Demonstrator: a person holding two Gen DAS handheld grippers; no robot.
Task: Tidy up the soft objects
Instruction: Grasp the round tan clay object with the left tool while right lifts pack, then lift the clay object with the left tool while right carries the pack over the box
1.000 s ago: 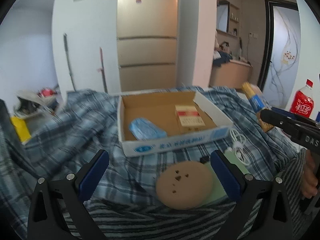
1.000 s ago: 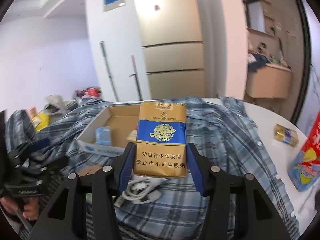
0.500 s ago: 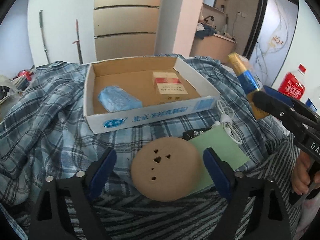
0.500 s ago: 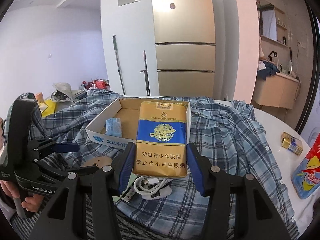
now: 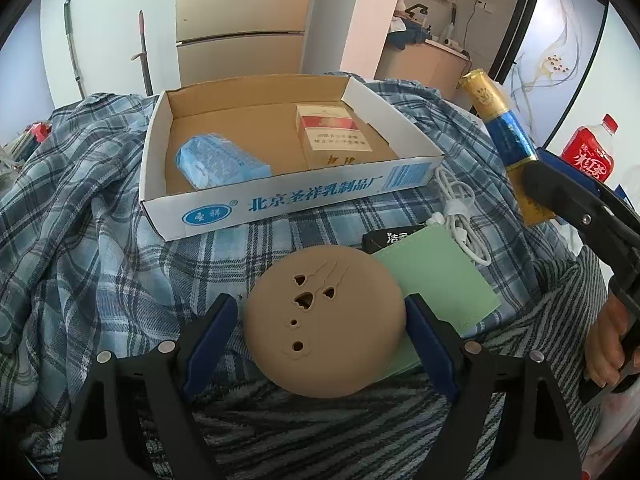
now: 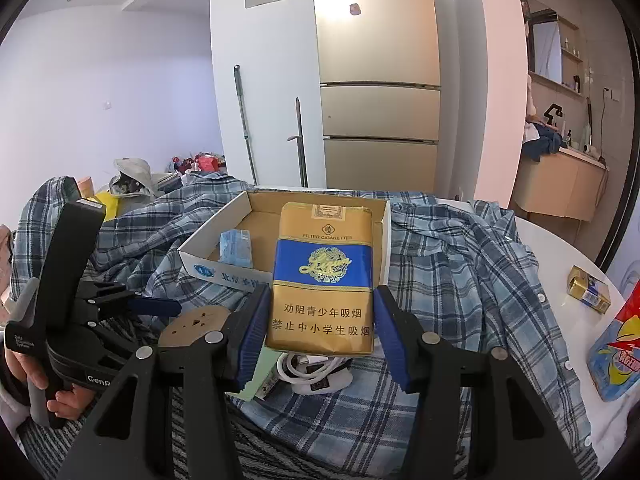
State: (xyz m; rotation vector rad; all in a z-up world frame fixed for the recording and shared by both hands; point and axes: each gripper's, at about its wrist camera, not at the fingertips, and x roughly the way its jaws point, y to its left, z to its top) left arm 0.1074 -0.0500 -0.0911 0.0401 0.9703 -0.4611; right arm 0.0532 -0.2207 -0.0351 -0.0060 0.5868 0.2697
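Observation:
My right gripper (image 6: 320, 320) is shut on a gold and blue soft cigarette pack (image 6: 324, 280), held upright in front of the cardboard box (image 6: 200, 248). The pack also shows in the left wrist view (image 5: 508, 140), right of the box (image 5: 280, 200). The box holds a blue tissue pack (image 5: 220, 160) and a red and white cigarette pack (image 5: 332, 136). My left gripper (image 5: 322, 320) is open around a tan round pad (image 5: 324, 320) with small holes, its blue fingers (image 5: 208, 332) close on either side. The pad lies on a green card (image 5: 444, 276).
Blue plaid shirts (image 5: 72, 216) cover the table, with a striped grey cloth (image 5: 320, 432) at the front. A white cable (image 5: 460, 208) lies right of the box. A red bottle (image 5: 592, 152) stands far right. A small gold pack (image 6: 588, 288) and a snack bag (image 6: 616, 348) lie on the white table.
My left gripper has moved forward and down onto the tan pad, its fingers narrowing around it. My right gripper has carried the pack a little closer to the box.

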